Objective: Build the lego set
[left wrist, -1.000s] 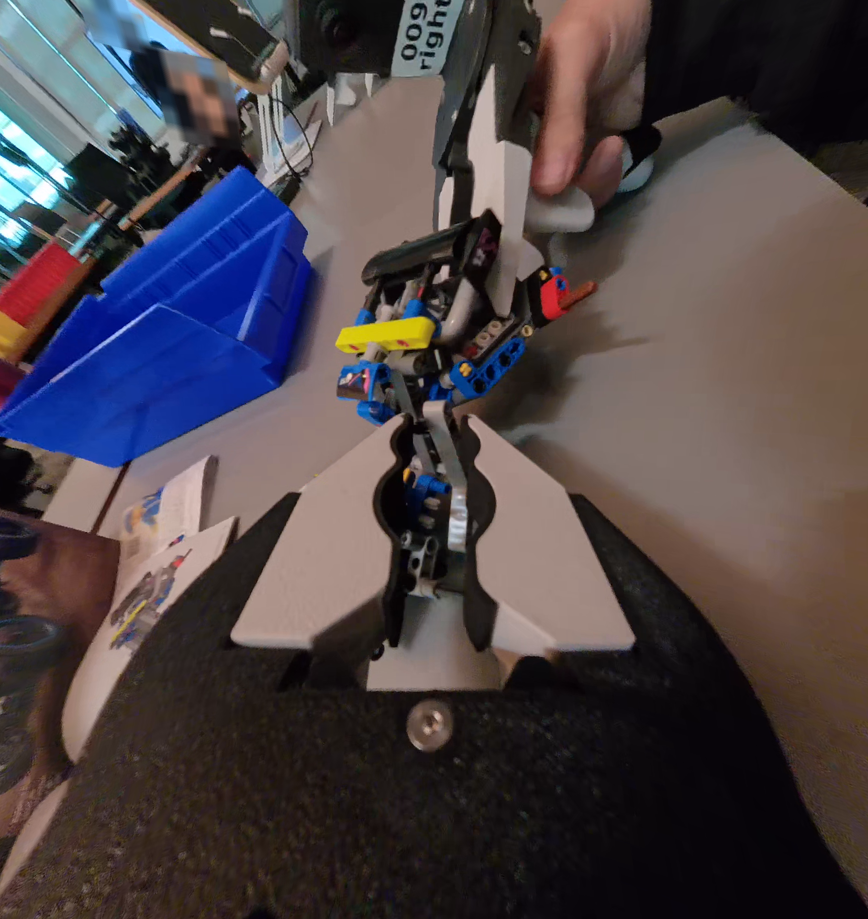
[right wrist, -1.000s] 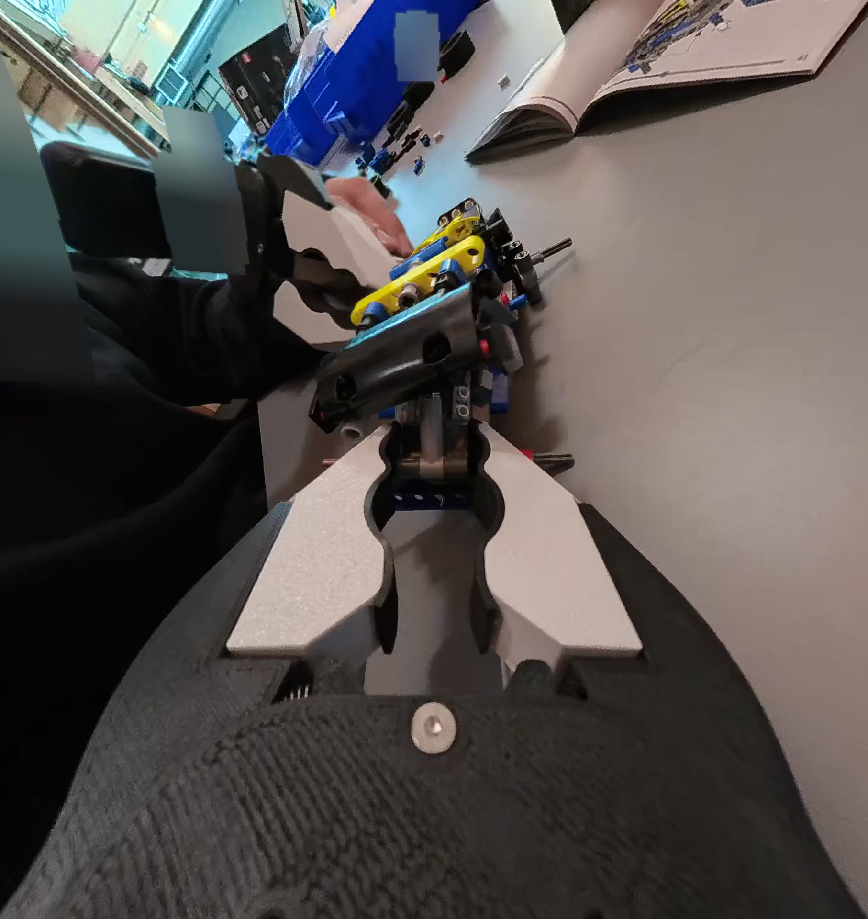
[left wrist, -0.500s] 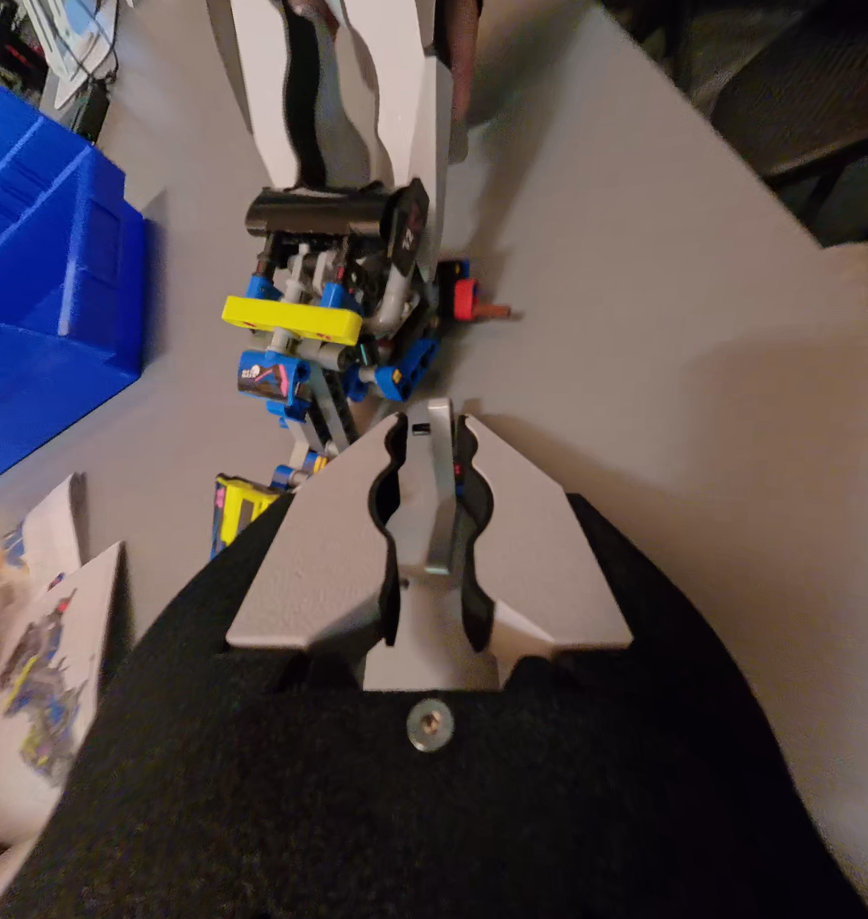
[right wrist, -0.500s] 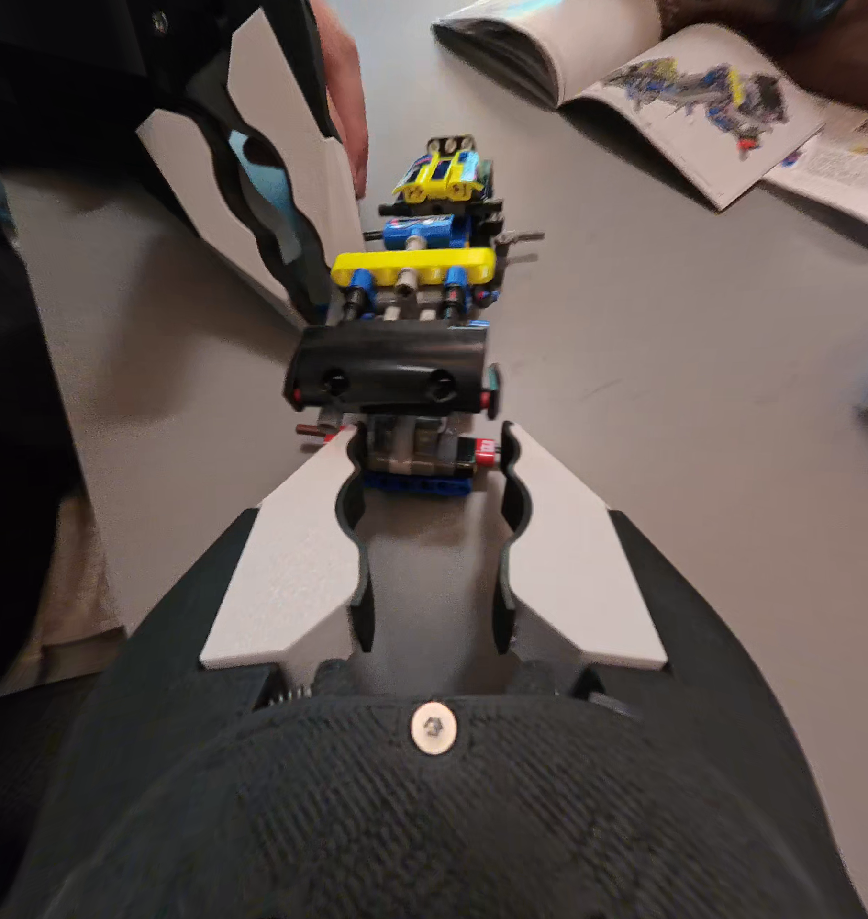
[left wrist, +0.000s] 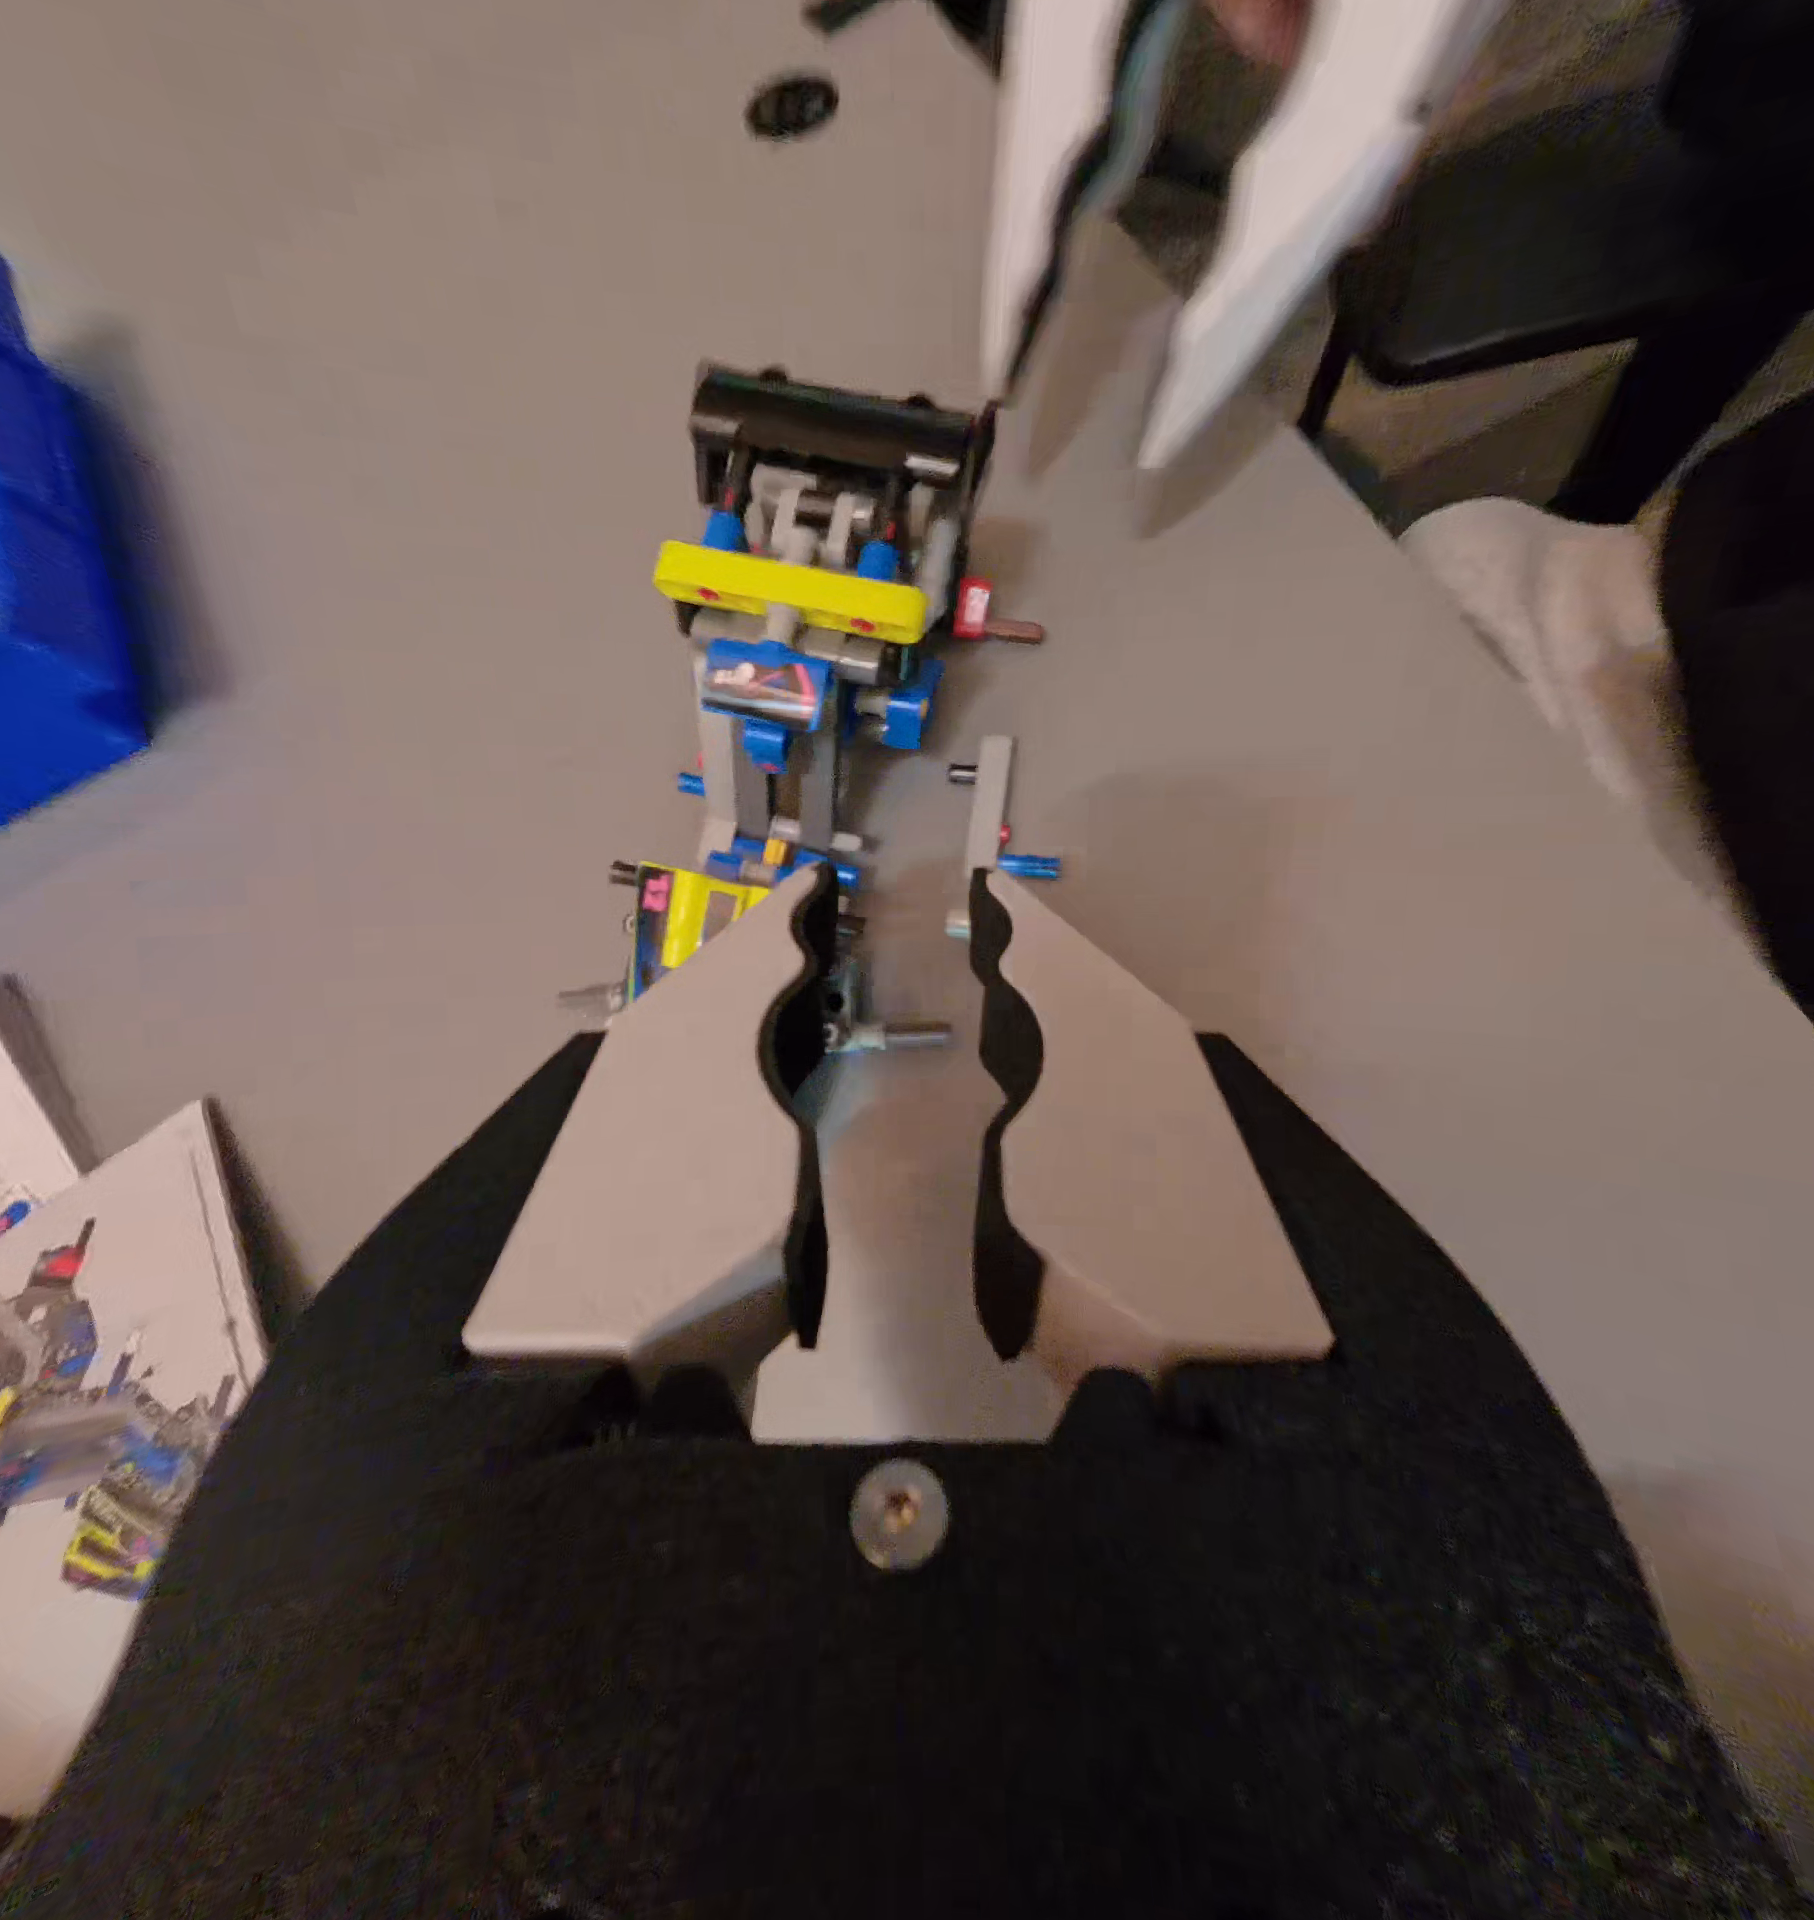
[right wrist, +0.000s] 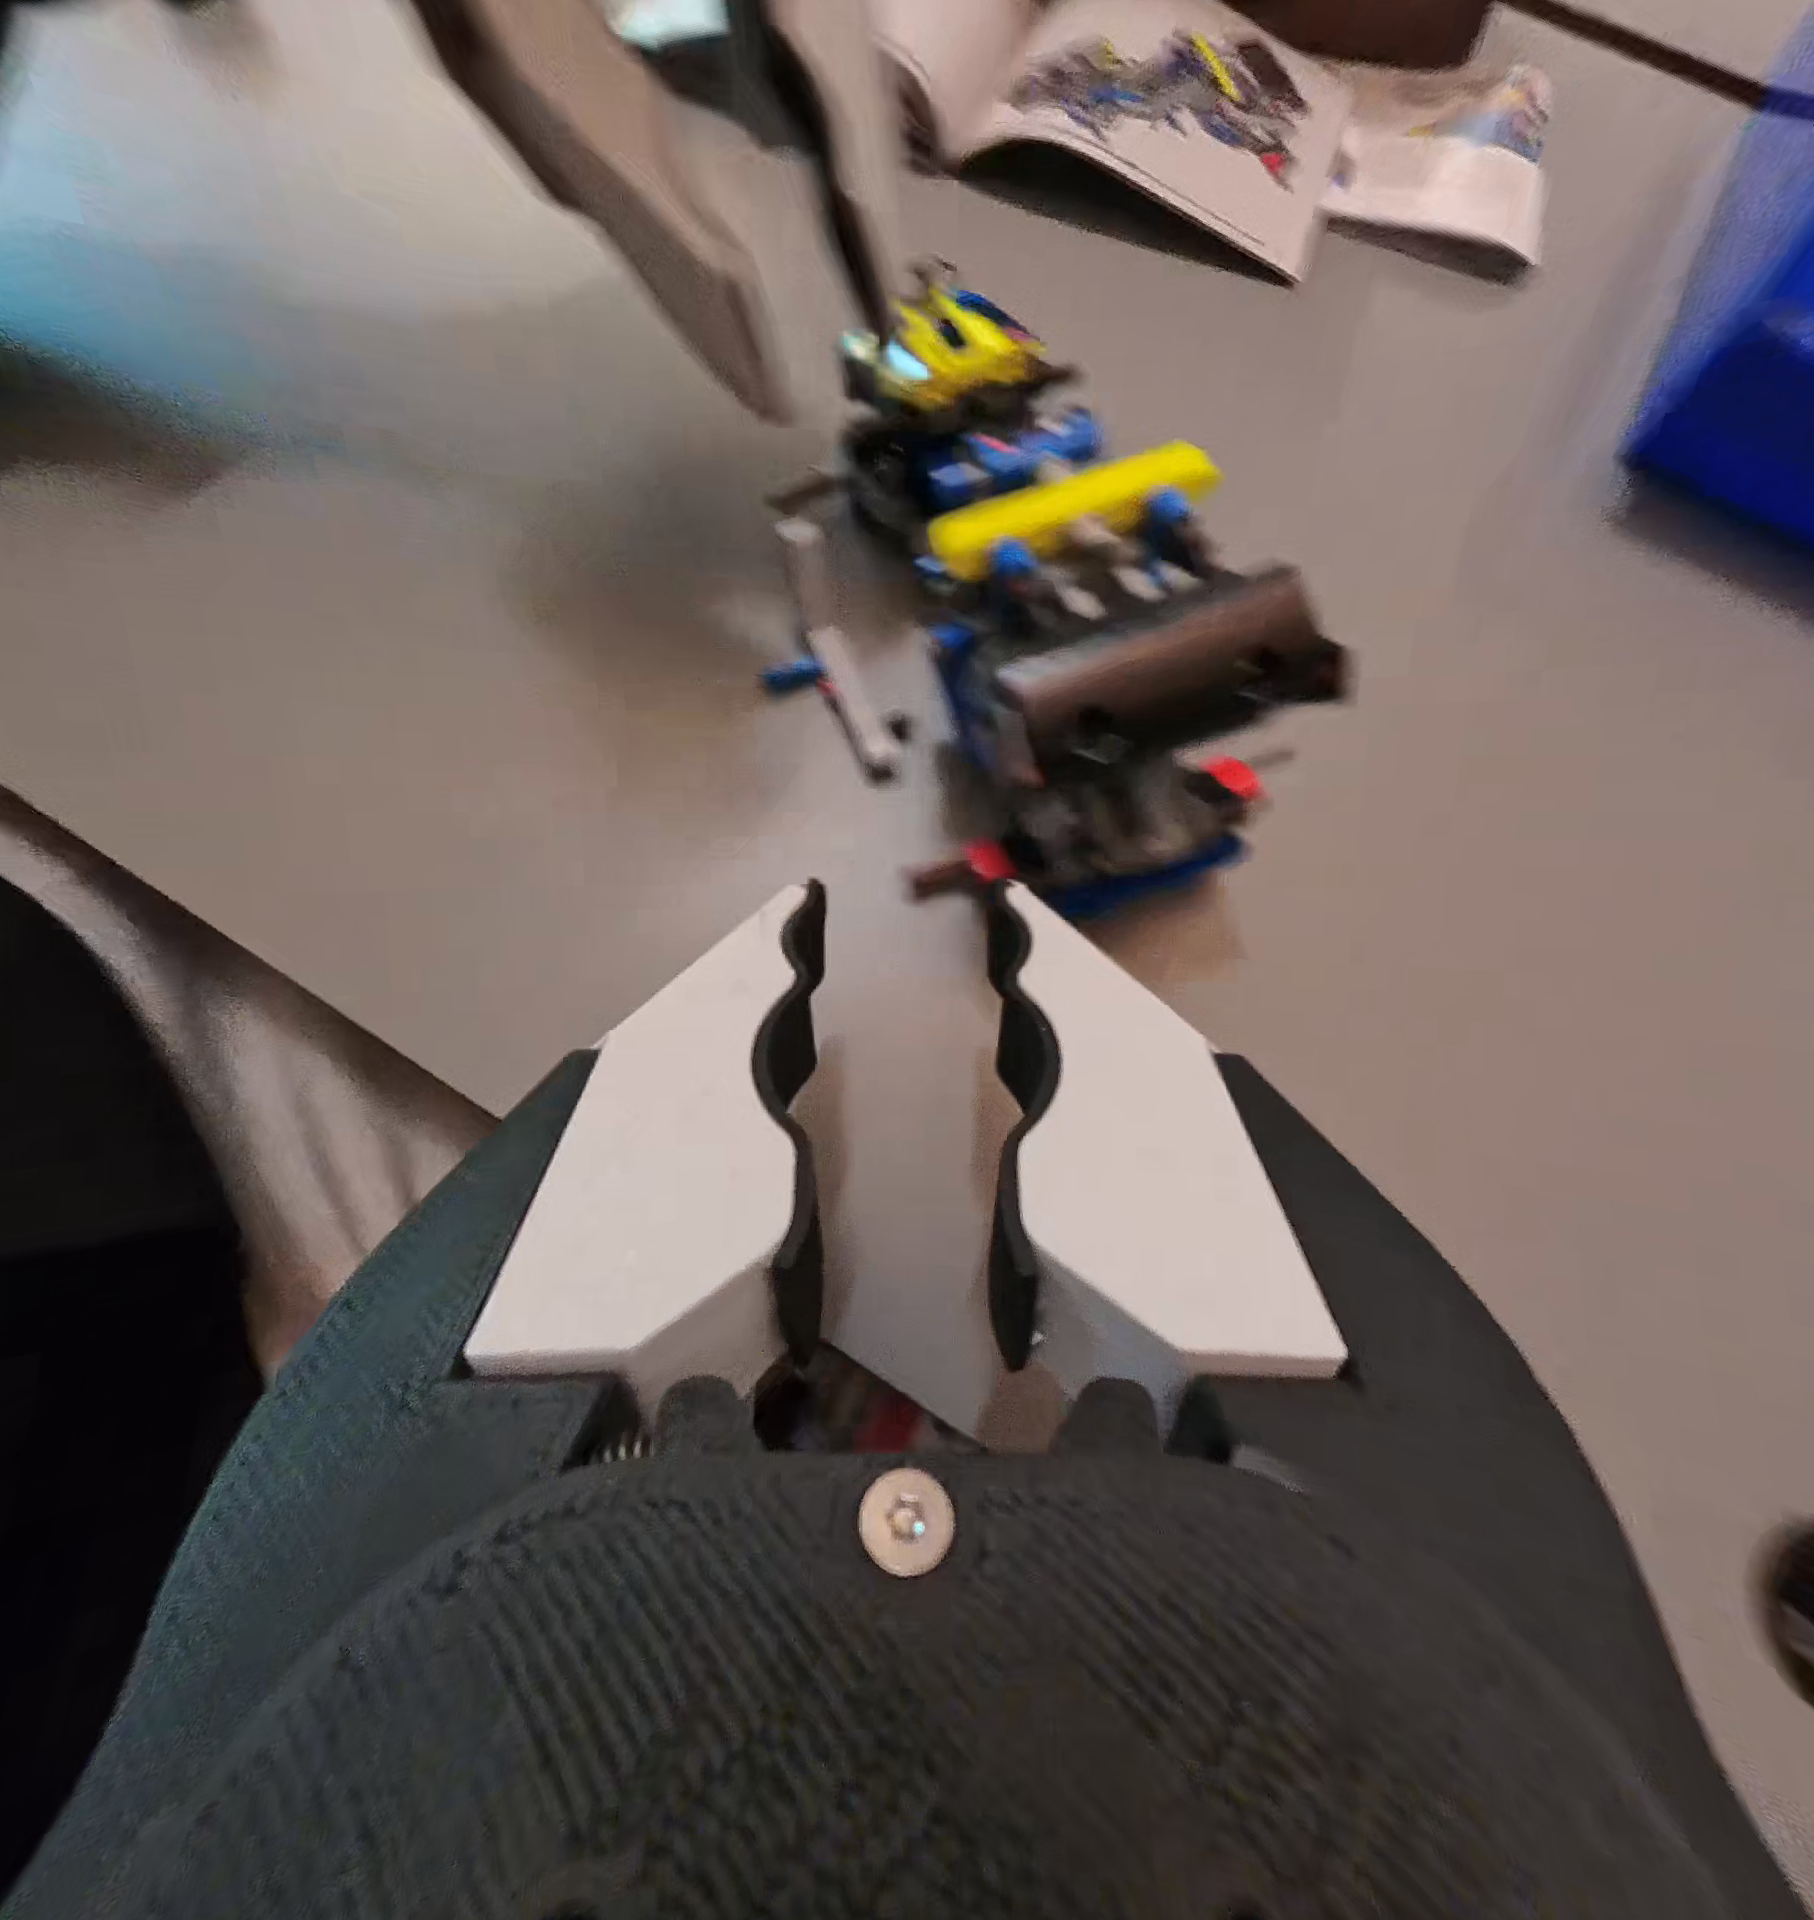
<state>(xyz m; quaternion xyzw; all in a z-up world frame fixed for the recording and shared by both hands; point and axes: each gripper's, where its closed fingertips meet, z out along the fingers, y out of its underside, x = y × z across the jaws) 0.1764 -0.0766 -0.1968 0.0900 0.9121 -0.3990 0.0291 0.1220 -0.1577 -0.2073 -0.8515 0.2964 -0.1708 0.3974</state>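
Brick-built model [left wrist: 809, 644] on table [left wrist: 1298, 883], beside blue bin [left wrist: 20, 582]

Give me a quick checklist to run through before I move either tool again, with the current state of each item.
1. Left tool empty: ok. Jaws stand apart and grip nothing.
2. Right tool empty: ok. Bare table shows between its fingers.
3. Brick model set down: ok. It rests on the table, and neither tool grips it.
4. Loose grey beam located: ok. It lies on the table beside the model, just past the left tool's right fingertip.
5. Left tool clear of the model: cannot tell. Its left fingertip overlaps the model's yellow end.
6. Views sharp: not ok. Both are motion-blurred.
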